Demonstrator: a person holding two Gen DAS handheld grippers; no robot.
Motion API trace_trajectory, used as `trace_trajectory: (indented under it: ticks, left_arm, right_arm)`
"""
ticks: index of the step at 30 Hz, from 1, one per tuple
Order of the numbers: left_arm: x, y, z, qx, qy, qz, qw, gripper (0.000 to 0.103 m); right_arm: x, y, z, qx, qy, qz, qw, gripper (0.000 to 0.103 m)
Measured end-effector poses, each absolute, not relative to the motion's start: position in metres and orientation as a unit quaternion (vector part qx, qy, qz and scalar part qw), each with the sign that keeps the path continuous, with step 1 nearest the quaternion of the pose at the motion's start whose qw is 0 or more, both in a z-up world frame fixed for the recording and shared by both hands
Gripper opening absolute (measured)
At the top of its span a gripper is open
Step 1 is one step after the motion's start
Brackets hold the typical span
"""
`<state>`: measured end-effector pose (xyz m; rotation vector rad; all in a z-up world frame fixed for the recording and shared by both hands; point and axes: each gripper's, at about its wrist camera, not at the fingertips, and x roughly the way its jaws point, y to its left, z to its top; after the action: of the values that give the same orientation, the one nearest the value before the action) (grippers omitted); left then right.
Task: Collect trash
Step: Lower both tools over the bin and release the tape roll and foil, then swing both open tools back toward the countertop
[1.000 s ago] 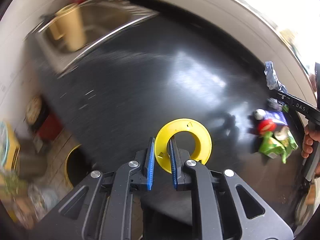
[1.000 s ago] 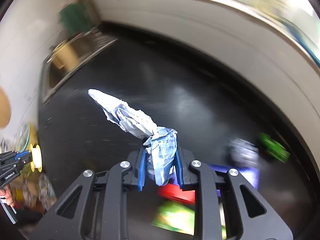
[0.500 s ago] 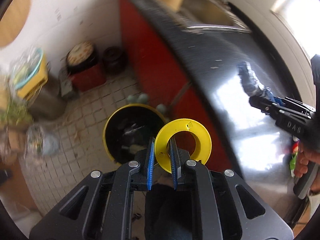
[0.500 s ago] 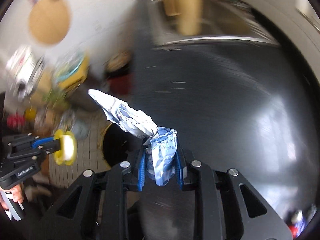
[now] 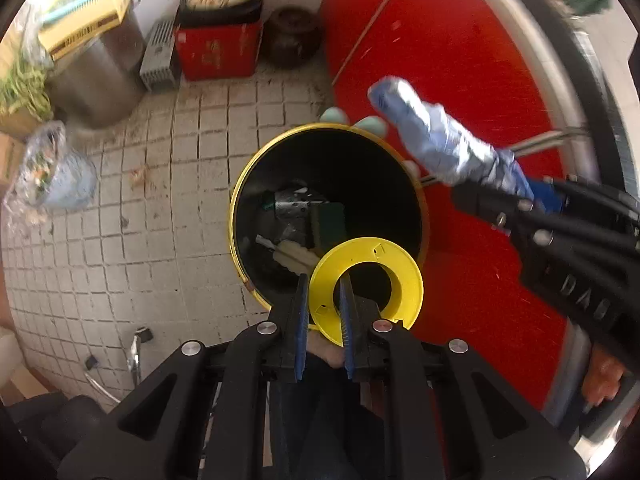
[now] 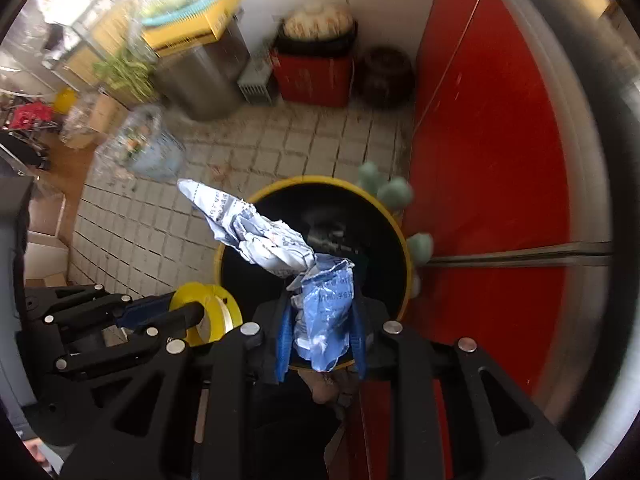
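The left gripper (image 5: 323, 312) points down at the floor with its jaws clamped on the rim of a flat yellow ring (image 5: 366, 286), which hangs over the near edge of the open trash bin (image 5: 240, 208). The right gripper (image 6: 320, 320) also points down, its jaws clamped on the lower end of a crumpled blue and white wrapper (image 6: 276, 248); the wrapper's long axis runs up and away to the left, so most of it lies over the bin's mouth while its far tip sticks out past the rim over the tiles. The bin stands straight below both loads, on the tiled floor (image 5: 120, 240) against the foot of the red cabinet front (image 5: 460, 100), with scraps already lying at its bottom. By my reading either hand could let go now; the ring sits closer to the rim and risks clipping it. Pale green rounded things (image 6: 384, 188) crowd the bin's far rim beside the cabinet. Farther off by the wall stand a dark jar (image 5: 294, 36), a red box (image 5: 218, 52) and a metal pot (image 5: 96, 80).
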<state>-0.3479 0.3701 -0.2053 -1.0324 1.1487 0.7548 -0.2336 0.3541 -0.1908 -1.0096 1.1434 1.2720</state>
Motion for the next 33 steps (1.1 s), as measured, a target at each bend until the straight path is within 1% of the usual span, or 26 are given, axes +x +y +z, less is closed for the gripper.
trace_trajectory:
  ticks: [3,6,11,13,14,15,16,17,18,22,24,26,28,31,33]
  left_arm:
    - [-0.346,0.378,-0.242,-0.468,0.509,0.330,0.643,0.013]
    - [-0.344,0.379,-0.266,-0.476,0.511,0.324,0.638,0.013]
    - [-0.337,0.381,-0.277,-0.472,0.512,0.310,0.647,0.013]
    - [-0.337,0.382,-0.275,-0.466,0.504,0.315,0.656,0.015]
    - [-0.338,0.381,-0.272,-0.464,0.500,0.320,0.658,0.029]
    - [-0.338,0.381,-0.271,-0.463,0.500,0.321,0.657,0.045]
    - [-0.339,0.380,-0.267,-0.460,0.500,0.327,0.657,0.081]
    - [-0.343,0.377,-0.260,-0.453,0.491,0.340,0.662,0.091]
    - [-0.346,0.374,-0.252,-0.446,0.482,0.347,0.670,0.091]
    - [-0.360,0.362,-0.229,-0.434,0.490,0.365,0.662,0.093]
    - [-0.367,0.357,-0.217,-0.429,0.493,0.375,0.658,0.094]
    - [-0.370,0.350,-0.198,-0.416,0.499,0.381,0.657,0.096]
    - [-0.366,0.345,-0.180,-0.387,0.521,0.386,0.656,0.096]
    - [-0.341,0.340,-0.159,-0.329,0.577,0.369,0.650,0.096]
    - [-0.322,0.334,-0.141,-0.309,0.575,0.352,0.671,0.096]
  right_arm:
    - [-0.222,0.357,-0.236,-0.408,0.520,0.515,0.546,0.025]
    - [-0.209,0.356,-0.261,-0.392,0.545,0.501,0.546,0.025]
    - [-0.209,0.370,-0.279,-0.386,0.552,0.495,0.549,0.025]
    - [-0.211,0.374,-0.279,-0.384,0.555,0.497,0.545,0.027]
    - [-0.211,0.375,-0.277,-0.382,0.557,0.499,0.543,0.030]
    - [-0.209,0.374,-0.273,-0.376,0.558,0.501,0.544,0.043]
    - [-0.209,0.373,-0.267,-0.375,0.556,0.500,0.548,0.061]
    - [-0.210,0.375,-0.265,-0.373,0.555,0.500,0.551,0.069]
    - [-0.210,0.374,-0.260,-0.372,0.551,0.500,0.555,0.076]
    - [-0.206,0.369,-0.237,-0.342,0.564,0.504,0.557,0.076]
    - [-0.202,0.362,-0.213,-0.316,0.571,0.509,0.561,0.077]
    - [-0.201,0.351,-0.173,-0.278,0.568,0.528,0.567,0.081]
    - [-0.198,0.336,-0.121,-0.242,0.542,0.560,0.578,0.095]
    - [-0.175,0.302,-0.051,-0.223,0.485,0.578,0.617,0.096]
    - [-0.137,0.264,-0.014,-0.208,0.463,0.548,0.664,0.096]
